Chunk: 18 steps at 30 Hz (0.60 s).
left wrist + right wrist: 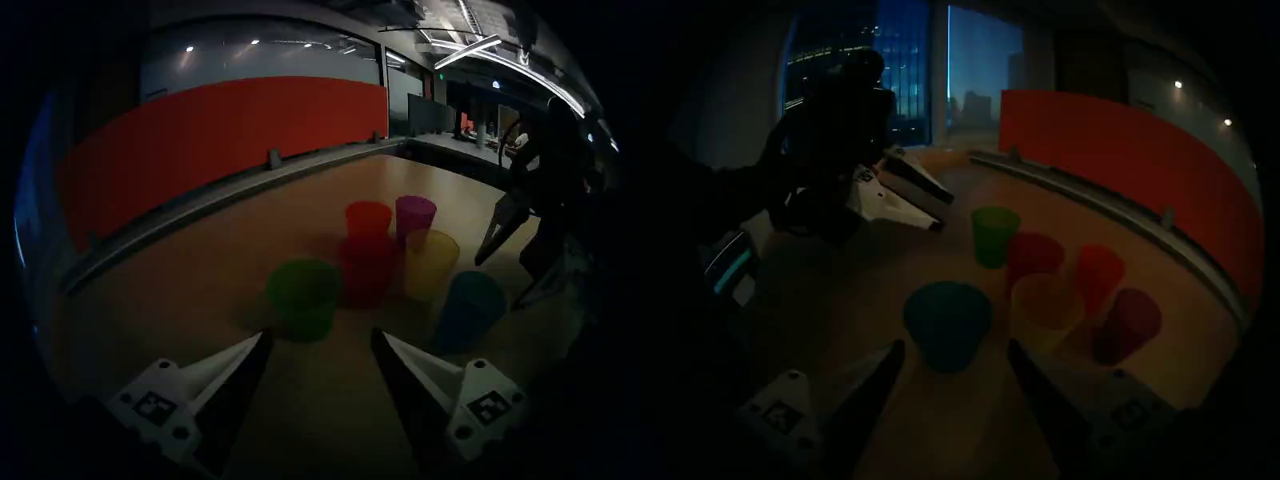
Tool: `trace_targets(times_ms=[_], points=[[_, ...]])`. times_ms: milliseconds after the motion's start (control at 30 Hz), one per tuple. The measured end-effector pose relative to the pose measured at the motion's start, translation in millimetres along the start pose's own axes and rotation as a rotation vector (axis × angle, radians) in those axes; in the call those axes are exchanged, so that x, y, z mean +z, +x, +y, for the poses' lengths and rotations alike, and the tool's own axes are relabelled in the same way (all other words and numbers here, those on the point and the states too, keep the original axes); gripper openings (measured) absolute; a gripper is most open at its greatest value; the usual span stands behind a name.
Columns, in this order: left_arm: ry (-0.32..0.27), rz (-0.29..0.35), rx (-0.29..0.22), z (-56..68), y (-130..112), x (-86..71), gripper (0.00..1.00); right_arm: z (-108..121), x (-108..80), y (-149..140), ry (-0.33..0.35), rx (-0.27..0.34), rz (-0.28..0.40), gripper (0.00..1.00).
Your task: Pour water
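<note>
Several translucent plastic cups stand upright in a cluster on the wooden table. In the left gripper view they are a green cup, dark red cup, orange-red cup, purple cup, yellow cup and teal cup. My left gripper is open just short of the green cup. My right gripper is open with the teal cup right at its fingertips. Whether any cup holds water is too dim to tell.
A red partition with a metal rail runs along the table's far edge. In the right gripper view the left gripper and the hand holding it sit beyond the green cup. The right gripper shows dark beside the teal cup.
</note>
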<state>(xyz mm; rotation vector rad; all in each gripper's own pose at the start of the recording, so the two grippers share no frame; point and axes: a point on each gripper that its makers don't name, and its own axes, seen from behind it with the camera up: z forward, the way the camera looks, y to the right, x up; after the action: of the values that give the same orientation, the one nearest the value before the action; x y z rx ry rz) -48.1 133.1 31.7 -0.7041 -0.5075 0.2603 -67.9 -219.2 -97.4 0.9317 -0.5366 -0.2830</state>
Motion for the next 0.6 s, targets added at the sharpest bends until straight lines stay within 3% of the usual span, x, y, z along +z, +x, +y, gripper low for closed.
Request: trace_targets(times_ms=[600], points=[[0.003,-0.006,-0.005,-4.1,-1.7,4.1,0.91,-4.0,33.7,-3.9,0.031,-0.008,-0.016,0.96]])
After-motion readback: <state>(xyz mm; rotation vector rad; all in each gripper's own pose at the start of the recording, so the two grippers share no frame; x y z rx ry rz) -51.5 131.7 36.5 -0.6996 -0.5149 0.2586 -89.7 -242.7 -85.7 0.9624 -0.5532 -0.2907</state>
